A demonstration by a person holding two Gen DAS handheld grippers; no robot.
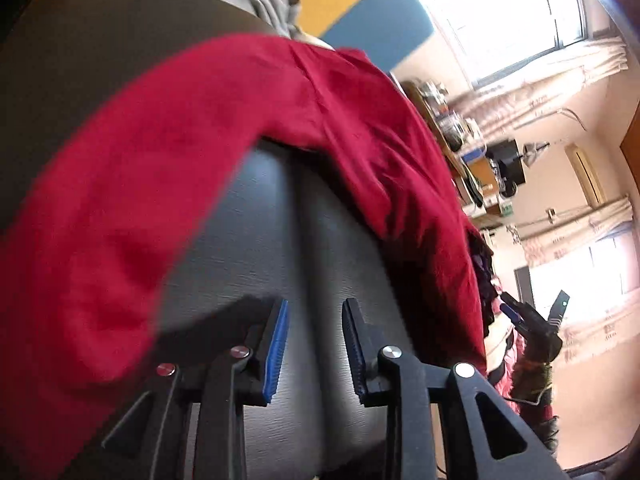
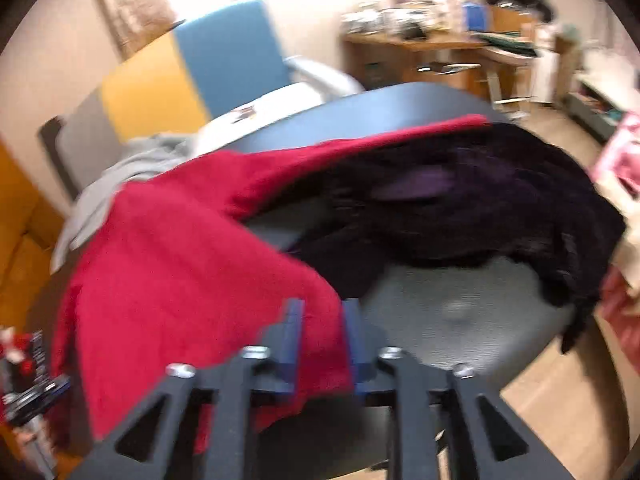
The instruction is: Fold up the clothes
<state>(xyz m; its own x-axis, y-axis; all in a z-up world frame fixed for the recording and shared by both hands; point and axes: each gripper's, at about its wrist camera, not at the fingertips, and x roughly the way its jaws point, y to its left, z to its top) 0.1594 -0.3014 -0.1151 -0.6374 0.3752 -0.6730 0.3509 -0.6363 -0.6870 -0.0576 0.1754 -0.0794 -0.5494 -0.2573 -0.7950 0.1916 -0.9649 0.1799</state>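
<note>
A red garment [image 1: 224,128] lies draped across the dark round table [image 1: 280,240]; in the right wrist view the same red garment [image 2: 180,248] hangs over the near edge. My left gripper [image 1: 316,344] is open above bare tabletop, just short of the red cloth, with nothing between its blue pads. My right gripper [image 2: 324,340] has its fingers apart with the red garment's edge lying between them; the view is blurred. A dark purple-black garment [image 2: 460,200] is heaped on the table [image 2: 460,304] beyond it. From the left wrist view the right gripper [image 1: 536,312] shows at the far right.
A grey garment [image 2: 120,176] lies at the table's far left. A blue and yellow chair [image 2: 192,68] stands behind the table, and a cluttered wooden desk [image 2: 420,48] is against the back wall. Pink-red cloth [image 2: 620,160] is at the right edge, over wooden floor [image 2: 560,400].
</note>
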